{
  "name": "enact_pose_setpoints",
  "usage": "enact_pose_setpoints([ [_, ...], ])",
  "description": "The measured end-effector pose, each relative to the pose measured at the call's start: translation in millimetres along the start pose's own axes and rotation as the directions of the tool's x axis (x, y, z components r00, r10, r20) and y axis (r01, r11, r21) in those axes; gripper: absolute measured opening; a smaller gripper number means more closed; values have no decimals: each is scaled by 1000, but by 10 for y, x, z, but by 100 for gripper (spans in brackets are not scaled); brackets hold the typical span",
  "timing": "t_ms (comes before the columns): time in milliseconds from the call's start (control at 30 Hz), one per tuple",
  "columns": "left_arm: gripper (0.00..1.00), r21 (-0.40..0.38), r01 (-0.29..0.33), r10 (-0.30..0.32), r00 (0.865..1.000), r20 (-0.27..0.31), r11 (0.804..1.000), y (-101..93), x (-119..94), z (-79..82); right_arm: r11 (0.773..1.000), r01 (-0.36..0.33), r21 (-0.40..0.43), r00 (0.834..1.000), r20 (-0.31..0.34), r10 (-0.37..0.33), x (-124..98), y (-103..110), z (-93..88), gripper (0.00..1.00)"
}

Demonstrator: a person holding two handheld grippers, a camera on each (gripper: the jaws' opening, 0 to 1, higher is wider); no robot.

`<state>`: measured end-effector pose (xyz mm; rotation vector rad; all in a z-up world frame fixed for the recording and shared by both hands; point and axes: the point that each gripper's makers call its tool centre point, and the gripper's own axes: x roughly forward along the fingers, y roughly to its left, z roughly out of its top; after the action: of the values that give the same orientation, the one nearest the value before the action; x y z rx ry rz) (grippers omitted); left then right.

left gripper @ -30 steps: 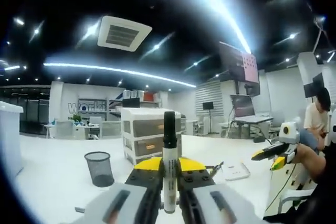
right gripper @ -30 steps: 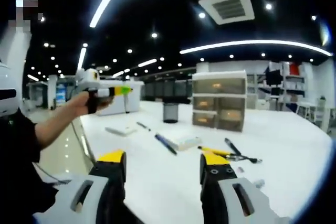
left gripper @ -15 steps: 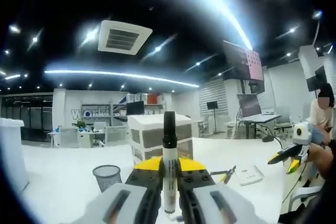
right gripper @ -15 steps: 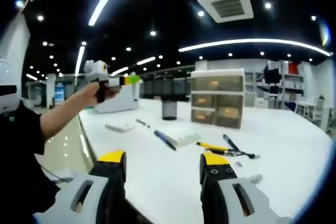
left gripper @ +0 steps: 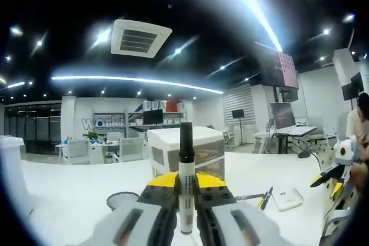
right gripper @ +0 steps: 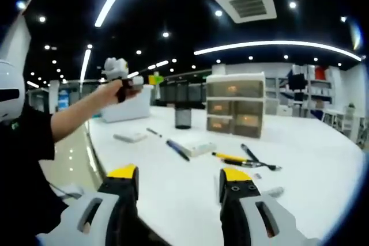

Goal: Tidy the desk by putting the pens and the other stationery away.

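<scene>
Jaws on my left gripper [left gripper: 185, 200] are closed on a marker [left gripper: 185, 182], which stands upright between the yellow tips, black cap well above them and white barrel running down into the gap. Jaws on my right gripper [right gripper: 180, 185] stand wide apart with nothing between them.

Risk, in my judgement: the marker is pinched low on its barrel with most of its length standing free, so any knock of the cap against the rim could lever it out of the clamp. If I release before the barrel is over the opening, it will likely fall to the desk [left gripper: 75, 191] and roll.

Position of the target: the mesh pen cup [left gripper: 123, 200] sits just beyond my left tips and slightly to their left, its rim partly hidden by the jaw body. The drawer unit [left gripper: 187, 151] stands directly behind the marker, further off.

Ahead of my open right jaws, well apart from them, a yellow pen [right gripper: 230, 156] and a black pen [right gripper: 249, 154] lie loose to the right, a blue pen [right gripper: 176, 150] lies centre, and beyond it, just before the drawers, the cup stands again.
</scene>
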<state>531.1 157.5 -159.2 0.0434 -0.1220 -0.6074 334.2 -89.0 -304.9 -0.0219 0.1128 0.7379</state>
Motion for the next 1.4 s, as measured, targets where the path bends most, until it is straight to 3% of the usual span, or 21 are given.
enact_pose_setpoints([
  [400,10,-31,-42,41,999,-11,999,398,279,85,1000,8,-9,1000,-9,-8,-58,-37,23,53],
  [933,10,10,-71,71,997,-37,997,642,641,225,1000,17,0,1000,-23,-17,-99,-112,-28,53],
  [1167,10,-26,-87,86,996,-20,996,809,748,280,1000,16,0,999,-34,-16,-103,-129,-49,53],
  [1267,10,-28,-96,95,995,-26,995,838,792,277,1000,12,-3,999,-35,-12,-102,-123,-41,53],
  [1333,10,28,-112,113,993,-21,993,716,792,279,1000,11,-5,999,-35,-11,-103,-119,-35,53],
  [1400,10,37,-112,113,993,-28,993,689,819,267,1000,9,-6,999,-35,-10,-104,-116,-30,52],
])
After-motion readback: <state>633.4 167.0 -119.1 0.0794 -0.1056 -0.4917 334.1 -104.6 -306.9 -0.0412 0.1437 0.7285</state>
